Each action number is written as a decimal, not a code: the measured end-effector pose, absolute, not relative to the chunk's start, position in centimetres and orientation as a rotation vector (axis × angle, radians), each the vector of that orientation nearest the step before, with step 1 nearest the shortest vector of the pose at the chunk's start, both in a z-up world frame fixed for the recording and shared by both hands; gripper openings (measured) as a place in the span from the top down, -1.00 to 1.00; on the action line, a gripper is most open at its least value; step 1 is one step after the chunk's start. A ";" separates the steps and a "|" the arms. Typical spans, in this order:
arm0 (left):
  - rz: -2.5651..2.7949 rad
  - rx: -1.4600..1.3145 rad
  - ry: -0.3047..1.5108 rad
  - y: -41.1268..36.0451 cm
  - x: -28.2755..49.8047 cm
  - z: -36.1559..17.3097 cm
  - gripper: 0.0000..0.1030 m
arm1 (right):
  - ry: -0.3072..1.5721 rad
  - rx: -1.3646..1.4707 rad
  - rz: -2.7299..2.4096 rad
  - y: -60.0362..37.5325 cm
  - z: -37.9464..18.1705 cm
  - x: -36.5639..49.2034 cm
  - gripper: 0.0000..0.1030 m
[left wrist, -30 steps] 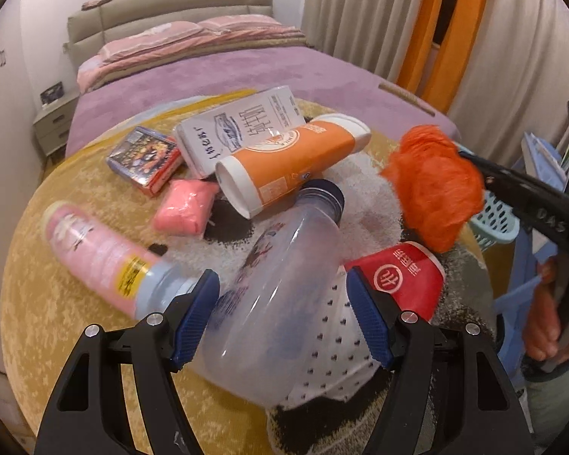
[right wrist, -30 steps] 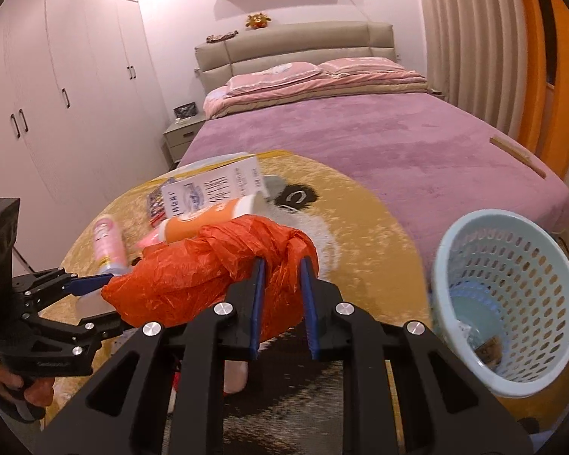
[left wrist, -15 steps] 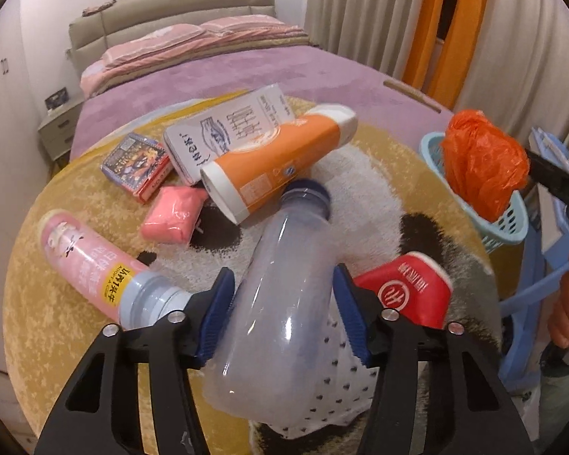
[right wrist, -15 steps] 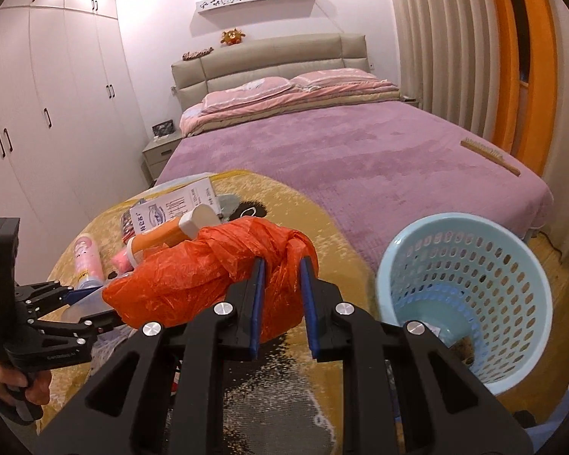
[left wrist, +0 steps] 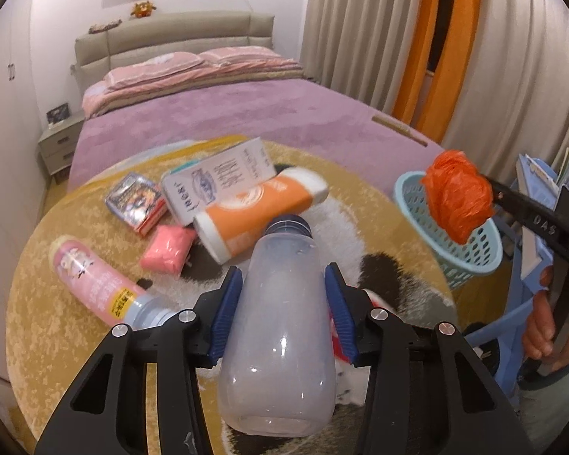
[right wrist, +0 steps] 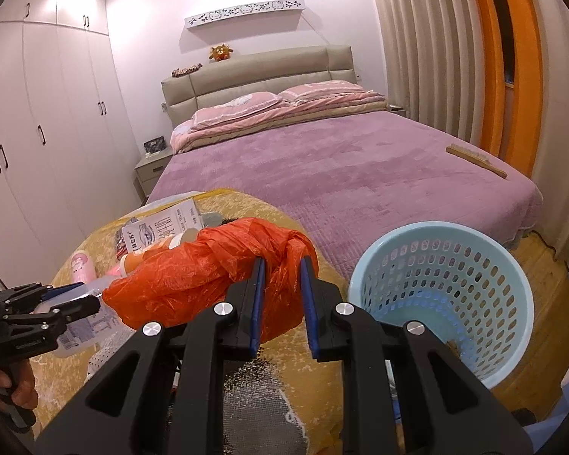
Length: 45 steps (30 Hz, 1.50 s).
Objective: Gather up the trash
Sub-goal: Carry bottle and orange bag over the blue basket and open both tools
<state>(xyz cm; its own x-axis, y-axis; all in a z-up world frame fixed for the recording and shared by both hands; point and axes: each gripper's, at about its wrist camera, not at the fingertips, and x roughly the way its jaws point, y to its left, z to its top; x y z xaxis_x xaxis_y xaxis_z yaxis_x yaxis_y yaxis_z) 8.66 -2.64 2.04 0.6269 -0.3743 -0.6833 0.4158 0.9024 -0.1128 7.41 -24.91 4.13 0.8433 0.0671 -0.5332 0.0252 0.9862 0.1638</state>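
— Nearest? Left gripper (left wrist: 284, 303) fingers clamped on clear bottle (left wrist: 280, 326), raised above worktop (left wrist: 57, 341).
— Beyond? Right gripper (right wrist: 282, 303) fingers pinching orange bag (right wrist: 208, 276) beside blue basket (right wrist: 512, 295); next, probably carry over rim, release.

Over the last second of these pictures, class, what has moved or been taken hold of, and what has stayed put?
The left gripper closed its open fingers on the clear bottle and lifted it off the table. The right gripper, keeping its grip on the orange bag, carried it from over the table toward the blue basket. The pink bottle, orange tube, carton and pink packet stayed where they lay.
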 end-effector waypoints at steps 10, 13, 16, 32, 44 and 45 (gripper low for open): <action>-0.512 0.045 0.710 -5.4 8.2 4.0 0.15 | 0.551 0.206 -0.016 -27.4 4.2 6.4 0.69; -0.536 0.049 0.692 -6.7 8.4 4.4 0.15 | 0.545 0.216 -0.038 -28.4 4.2 6.1 0.69; -0.569 0.051 0.676 -8.5 8.7 4.9 0.15 | 0.537 0.223 -0.067 -29.5 4.3 5.8 0.69; -0.729 0.094 0.711 -21.5 11.2 3.1 0.15 | 0.579 0.321 -0.249 -38.6 1.1 6.5 0.69; -0.747 0.068 0.808 -27.8 13.6 -0.7 0.15 | 0.717 0.370 -0.370 -43.1 -4.7 8.7 0.68; -0.747 0.068 0.814 -28.1 13.7 -1.0 0.15 | 0.724 0.373 -0.373 -43.3 -5.0 8.8 0.68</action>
